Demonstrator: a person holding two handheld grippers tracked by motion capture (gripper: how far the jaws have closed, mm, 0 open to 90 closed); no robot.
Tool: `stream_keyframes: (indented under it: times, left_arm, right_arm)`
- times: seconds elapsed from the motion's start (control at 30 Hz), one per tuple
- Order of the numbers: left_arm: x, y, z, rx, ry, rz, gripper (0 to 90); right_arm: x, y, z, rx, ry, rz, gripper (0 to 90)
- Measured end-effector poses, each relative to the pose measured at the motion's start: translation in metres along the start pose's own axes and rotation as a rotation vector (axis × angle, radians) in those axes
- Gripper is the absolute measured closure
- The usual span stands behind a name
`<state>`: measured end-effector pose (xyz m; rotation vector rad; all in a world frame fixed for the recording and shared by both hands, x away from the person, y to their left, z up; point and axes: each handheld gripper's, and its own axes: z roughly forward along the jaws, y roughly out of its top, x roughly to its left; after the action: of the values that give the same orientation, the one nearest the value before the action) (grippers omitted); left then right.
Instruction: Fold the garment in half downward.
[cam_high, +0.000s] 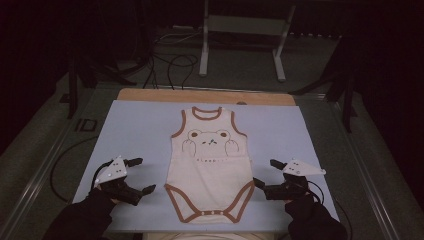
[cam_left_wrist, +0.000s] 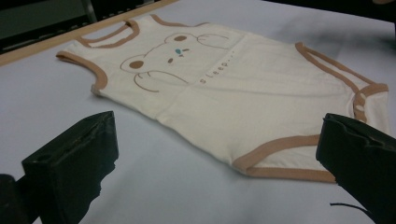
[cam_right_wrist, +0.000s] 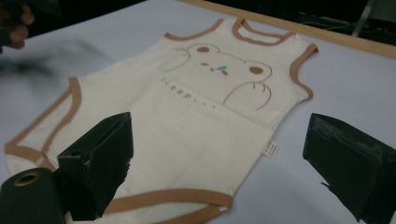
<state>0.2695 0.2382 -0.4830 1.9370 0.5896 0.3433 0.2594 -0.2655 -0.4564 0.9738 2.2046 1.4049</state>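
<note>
Bodysuit lay flat at table centre, left gripper at 8 o'clock, right gripper at 4 o'clock, fingers wide open, empty: approach stage, apparently; next, pinching its lower side edges.

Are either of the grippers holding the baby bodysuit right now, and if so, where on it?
Nothing is held. The left gripper and right gripper are both open, flanking the bodysuit, which lies flat on the table.

Black sleeves cover both forearms; each black gripper, left and right, carries a grey three-cornered plate behind its jaws.
</note>
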Motion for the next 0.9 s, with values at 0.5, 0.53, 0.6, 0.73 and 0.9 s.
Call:
stream_keyframes:
  times: [0.5, 0.53, 0.6, 0.73, 0.9]
  left_arm:
    - [0.009, 0.038, -0.005, -0.005, -0.015, 0.025, 0.0]
    - [0.009, 0.041, -0.005, -0.001, -0.010, 0.033, 0.0]
    - [0.010, 0.045, -0.004, 0.002, -0.013, 0.037, 0.0]
    - [0.013, 0.053, -0.002, 0.007, -0.007, 0.051, 0.0]
    - [0.016, 0.062, 0.001, 0.013, -0.006, 0.055, 0.0]
  right_arm:
    - [-0.001, 0.044, -0.011, -0.048, 0.000, -0.042, 8.8]
    - [-0.001, 0.047, -0.011, -0.053, -0.001, -0.040, 8.8]
    - [-0.002, 0.053, -0.009, -0.056, 0.001, -0.052, 8.8]
    - [-0.004, 0.063, -0.006, -0.062, -0.011, -0.077, 8.8]
    - [-0.007, 0.075, 0.001, -0.064, -0.022, -0.088, 8.8]
